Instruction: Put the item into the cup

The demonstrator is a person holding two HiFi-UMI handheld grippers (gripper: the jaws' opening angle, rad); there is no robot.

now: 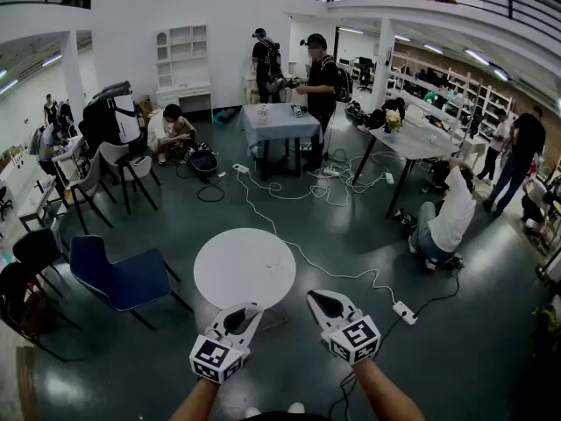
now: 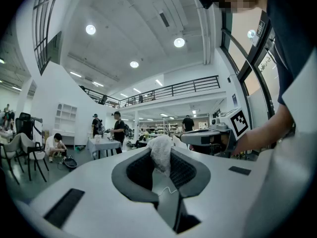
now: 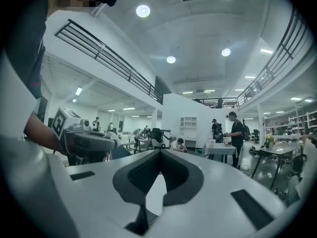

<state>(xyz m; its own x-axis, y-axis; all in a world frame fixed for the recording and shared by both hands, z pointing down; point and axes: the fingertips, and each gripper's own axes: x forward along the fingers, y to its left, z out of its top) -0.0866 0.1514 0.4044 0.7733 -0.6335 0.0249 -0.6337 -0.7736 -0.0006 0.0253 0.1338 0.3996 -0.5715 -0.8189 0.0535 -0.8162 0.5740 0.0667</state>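
Status: white crumpled item (image 2: 161, 157) is pinched mid-body between the left gripper (image 1: 248, 310) jaws, on the near side of the round table (image 1: 219, 270), looks light, soft, squashable, so a gentle mid-body pinch should do; right gripper (image 3: 159, 155) jaws are together on nothing; no cup in view.

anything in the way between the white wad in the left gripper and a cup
No cup shows in any view, so that path cannot be judged. The left gripper is shut on the white wad; the round white table lies just ahead.
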